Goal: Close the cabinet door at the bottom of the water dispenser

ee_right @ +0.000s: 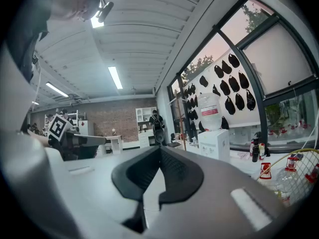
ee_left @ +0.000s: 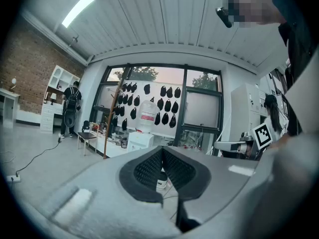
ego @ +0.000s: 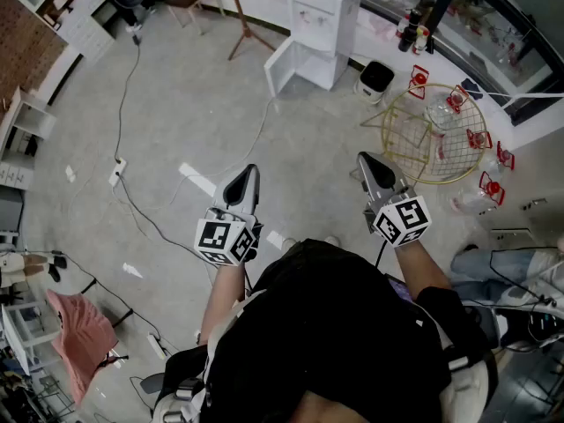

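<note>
Currently left gripper (ego: 251, 173) and right gripper (ego: 365, 159) clench empty; red bottle label (ee_right: 218, 113) is unreadable.

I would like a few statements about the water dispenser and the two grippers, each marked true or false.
1. The cabinet door at the bottom of the water dispenser stands open. True.
2. The left gripper touches that door. False: it is held far from the dispenser, over the floor.
3. The jaws of the left gripper and of the right gripper are together, with nothing between them. True.
4. No bottle sits on the dispenser. False: a water bottle stands on top of it.
</note>
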Demonstrator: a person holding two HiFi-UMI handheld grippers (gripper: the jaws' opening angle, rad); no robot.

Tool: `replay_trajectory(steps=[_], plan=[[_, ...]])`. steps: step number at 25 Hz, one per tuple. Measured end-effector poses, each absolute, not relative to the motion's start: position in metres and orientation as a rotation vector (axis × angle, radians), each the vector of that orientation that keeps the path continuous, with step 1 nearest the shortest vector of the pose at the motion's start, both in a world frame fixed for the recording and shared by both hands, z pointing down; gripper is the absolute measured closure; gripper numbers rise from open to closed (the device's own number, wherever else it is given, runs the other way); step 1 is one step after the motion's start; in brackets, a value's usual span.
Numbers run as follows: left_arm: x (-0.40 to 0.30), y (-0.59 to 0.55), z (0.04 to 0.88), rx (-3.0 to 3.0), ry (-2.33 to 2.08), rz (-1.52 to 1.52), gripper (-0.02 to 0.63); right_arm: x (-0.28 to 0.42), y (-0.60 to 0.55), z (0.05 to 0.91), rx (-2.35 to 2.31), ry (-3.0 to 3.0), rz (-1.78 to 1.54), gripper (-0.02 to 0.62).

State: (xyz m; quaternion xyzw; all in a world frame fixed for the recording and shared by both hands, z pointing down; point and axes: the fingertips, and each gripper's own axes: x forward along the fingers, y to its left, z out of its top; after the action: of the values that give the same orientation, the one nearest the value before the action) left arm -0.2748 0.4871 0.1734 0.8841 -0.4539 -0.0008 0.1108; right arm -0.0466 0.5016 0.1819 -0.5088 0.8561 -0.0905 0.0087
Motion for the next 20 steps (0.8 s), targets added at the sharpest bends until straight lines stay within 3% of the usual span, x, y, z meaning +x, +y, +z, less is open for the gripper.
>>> replay_trajectory(steps=[9, 20], plan=[[-0.254, 0.493, 0.19, 2.575, -1.289, 0.028, 0.6, -0.03, 0.515, 0.196, -1.613, 2.648, -0.348, 0.592], [-0.221, 0.493, 0.174, 2.628, -1.26, -0.017, 0.594, -0.005, 0.523, 0.17, -1.604, 2.563, -0.194, 0.587]])
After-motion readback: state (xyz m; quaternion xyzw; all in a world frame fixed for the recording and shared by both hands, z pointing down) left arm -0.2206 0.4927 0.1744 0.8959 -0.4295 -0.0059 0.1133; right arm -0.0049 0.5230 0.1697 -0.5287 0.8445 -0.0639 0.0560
